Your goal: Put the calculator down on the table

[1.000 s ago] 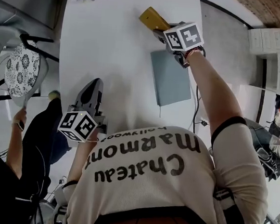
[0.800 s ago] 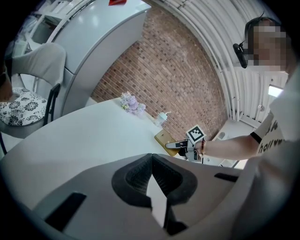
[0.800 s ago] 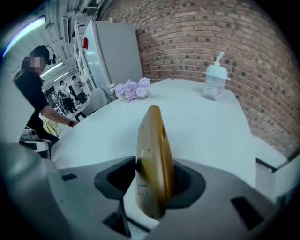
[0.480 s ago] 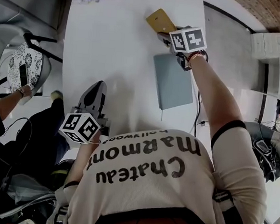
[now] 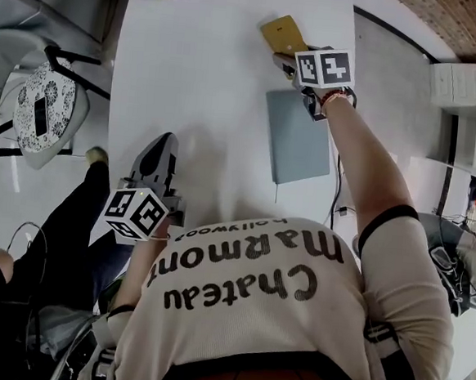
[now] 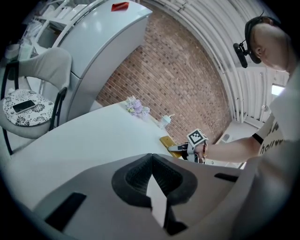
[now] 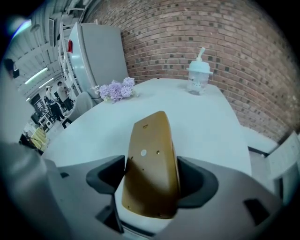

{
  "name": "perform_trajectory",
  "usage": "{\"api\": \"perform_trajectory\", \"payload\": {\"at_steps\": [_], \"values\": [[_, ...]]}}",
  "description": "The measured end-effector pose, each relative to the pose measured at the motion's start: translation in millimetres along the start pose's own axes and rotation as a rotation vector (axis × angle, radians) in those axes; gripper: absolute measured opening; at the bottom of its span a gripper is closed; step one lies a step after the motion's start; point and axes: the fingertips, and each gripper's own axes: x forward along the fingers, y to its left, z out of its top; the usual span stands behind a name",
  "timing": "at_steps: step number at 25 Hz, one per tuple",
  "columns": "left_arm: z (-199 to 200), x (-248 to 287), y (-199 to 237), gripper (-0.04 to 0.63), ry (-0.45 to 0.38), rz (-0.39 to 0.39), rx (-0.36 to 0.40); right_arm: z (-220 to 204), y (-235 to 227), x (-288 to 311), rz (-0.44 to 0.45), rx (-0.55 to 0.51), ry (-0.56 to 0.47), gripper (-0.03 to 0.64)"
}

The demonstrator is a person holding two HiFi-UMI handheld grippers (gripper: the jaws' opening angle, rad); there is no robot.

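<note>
A white table (image 5: 197,83) fills the middle of the head view, and a chair (image 5: 39,116) with a patterned cushion stands off its left edge, a dark phone (image 5: 41,115) lying on the seat. A flat grey notebook (image 5: 297,136) lies along the table's right edge. The left gripper (image 5: 161,142) sits at the near edge, by the person's body, with its jaws pressed together and nothing between them. The right gripper (image 5: 286,58) reaches to just beyond the notebook's far end, close to the right edge; its jaws are opening, with the calculator (image 7: 152,159) between them and the pads drawn off its sides. The yellow-brown calculator (image 5: 283,33) lies on the table towards the far right corner, plain back up, its far end pointing away from the gripper. Pale purple flowers (image 7: 115,89) stand at the far edge, and a clear lidded cup (image 7: 198,77) stands in the far right corner.
</note>
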Motion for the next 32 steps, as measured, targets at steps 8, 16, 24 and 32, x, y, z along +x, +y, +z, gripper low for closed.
{"api": "perform_trajectory", "payload": {"at_steps": [8, 16, 24, 32], "values": [[-5.5, -11.4, -1.0, 0.002, -0.003, 0.012, 0.000, -3.7, 0.5, 2.1, -0.035, -0.012, 0.012, 0.374], [-9.6, -15.7, -0.9, 0.002, -0.006, 0.016, -0.004, -6.4, -4.5, -1.0, -0.058, 0.014, -0.005, 0.405], [-10.3, -17.0, -8.1, 0.002, -0.015, 0.010, 0.000, -8.3, -4.6, -3.4, -0.055, 0.024, -0.005, 0.405], [-5.1, -27.2, -58.1, 0.002, -0.024, 0.000, 0.055, -16.5, -13.5, -60.1, 0.045, 0.150, -0.127, 0.400]]}}
